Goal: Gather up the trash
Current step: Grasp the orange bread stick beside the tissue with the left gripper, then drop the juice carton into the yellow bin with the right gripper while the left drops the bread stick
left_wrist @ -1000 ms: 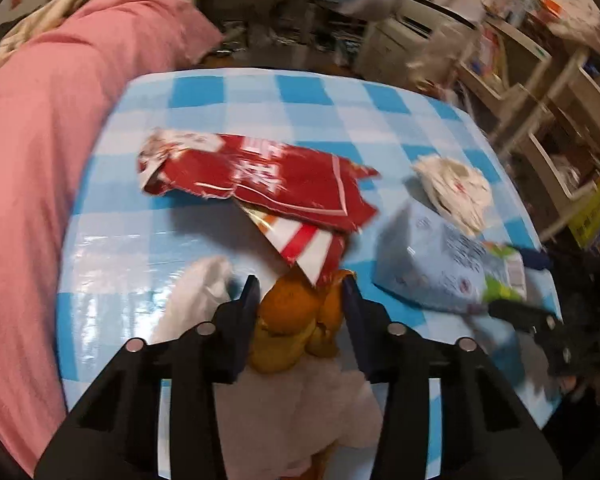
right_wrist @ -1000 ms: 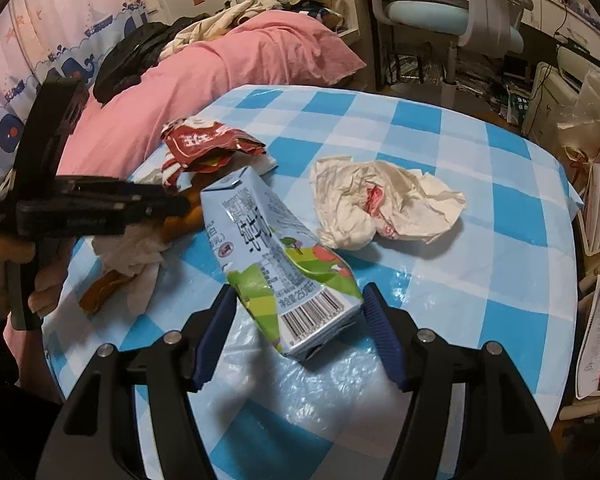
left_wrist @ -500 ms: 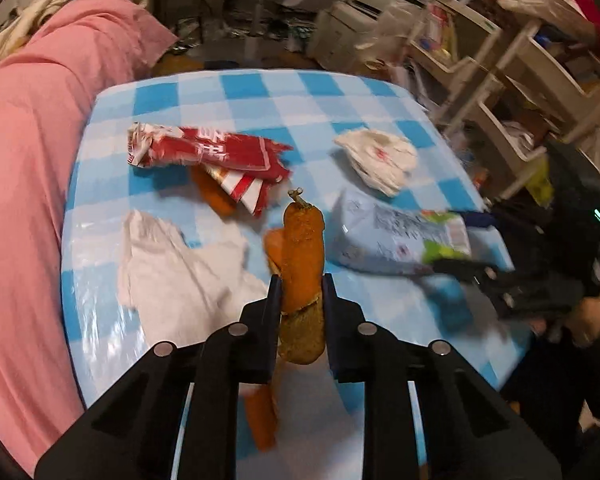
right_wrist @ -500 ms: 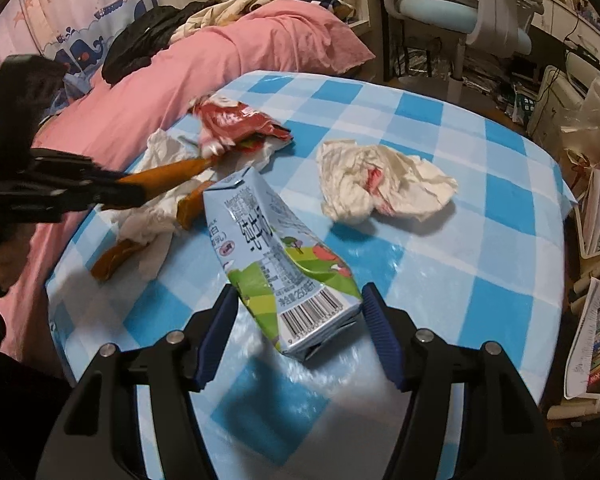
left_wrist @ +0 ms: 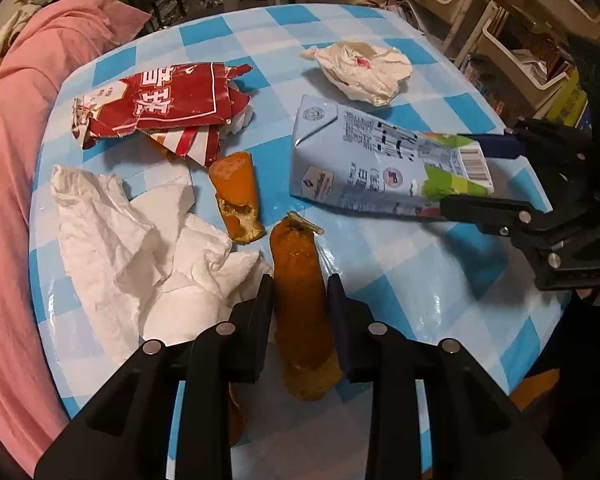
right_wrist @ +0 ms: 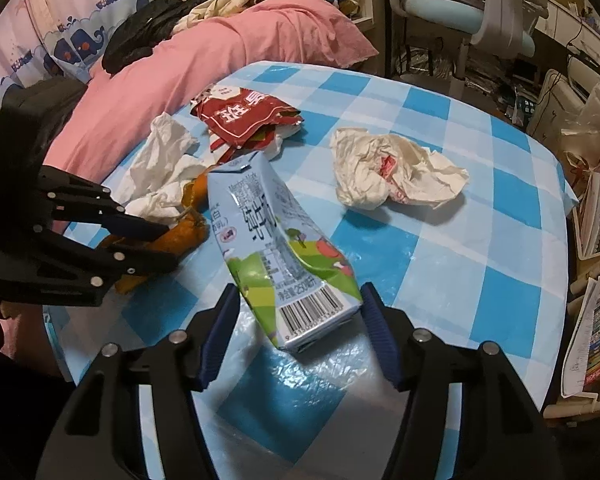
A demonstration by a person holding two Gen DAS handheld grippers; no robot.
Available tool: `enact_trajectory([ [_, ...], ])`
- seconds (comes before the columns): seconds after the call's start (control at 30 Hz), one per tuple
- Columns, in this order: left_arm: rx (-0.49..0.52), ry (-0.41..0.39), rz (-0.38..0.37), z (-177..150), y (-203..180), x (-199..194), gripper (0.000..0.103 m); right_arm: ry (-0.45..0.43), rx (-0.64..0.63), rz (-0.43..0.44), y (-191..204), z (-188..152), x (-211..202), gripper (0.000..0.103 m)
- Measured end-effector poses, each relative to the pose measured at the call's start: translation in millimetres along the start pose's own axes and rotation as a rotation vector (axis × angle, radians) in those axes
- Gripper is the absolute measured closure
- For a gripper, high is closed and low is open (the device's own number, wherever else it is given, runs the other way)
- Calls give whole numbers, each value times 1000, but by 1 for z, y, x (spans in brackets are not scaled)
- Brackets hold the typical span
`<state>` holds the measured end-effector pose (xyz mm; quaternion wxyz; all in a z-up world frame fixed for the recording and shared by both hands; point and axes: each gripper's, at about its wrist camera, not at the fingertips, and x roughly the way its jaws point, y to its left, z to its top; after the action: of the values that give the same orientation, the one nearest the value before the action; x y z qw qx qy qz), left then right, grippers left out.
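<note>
Orange peel (left_wrist: 300, 300) clamped in downward-tilted left claw (left_wrist: 300, 304), milk carton (right_wrist: 284, 248) between right claw's (right_wrist: 300, 320) parted fingers.

On the table (left_wrist: 420, 280), the peel (left_wrist: 236, 196) lies between tissue (left_wrist: 112, 232) and carton (left_wrist: 372, 168).

Dim warm indoor light, fisheye-bent edges, glare on tablecloth (right_wrist: 324, 364).

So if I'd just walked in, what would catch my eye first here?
Probably the orange peel gripped between the left gripper's jaws, low in its view. Then the crumpled milk carton lying between the right gripper's jaws, and the torn red snack wrapper at the checked table's far left.
</note>
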<state>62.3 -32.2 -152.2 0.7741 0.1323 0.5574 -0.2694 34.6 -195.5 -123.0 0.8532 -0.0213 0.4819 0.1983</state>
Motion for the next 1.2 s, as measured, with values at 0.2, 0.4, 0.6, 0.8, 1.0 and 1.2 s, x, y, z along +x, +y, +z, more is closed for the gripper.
enact_trajectory([
  [0.2,-56,-92,7,-7,4,-33,82,-11,177,187,-21,-5,-11,47],
  [0.4,-119,-264,125,-22,-6,-88,83,-47,223,280,-18,-18,-37,48],
  [0.6,-194,-368,204,-56,-21,-117,82,-98,112,296,25,-47,-71,49],
  [0.8,-253,-387,208,-91,-30,-129,82,-126,62,324,53,-79,-86,50],
  [1.0,-290,-412,209,-123,-45,-142,82,-210,-29,368,81,-92,-118,52],
  [1.2,-325,-382,194,-148,-56,-139,82,-143,-126,356,113,-116,-105,52],
])
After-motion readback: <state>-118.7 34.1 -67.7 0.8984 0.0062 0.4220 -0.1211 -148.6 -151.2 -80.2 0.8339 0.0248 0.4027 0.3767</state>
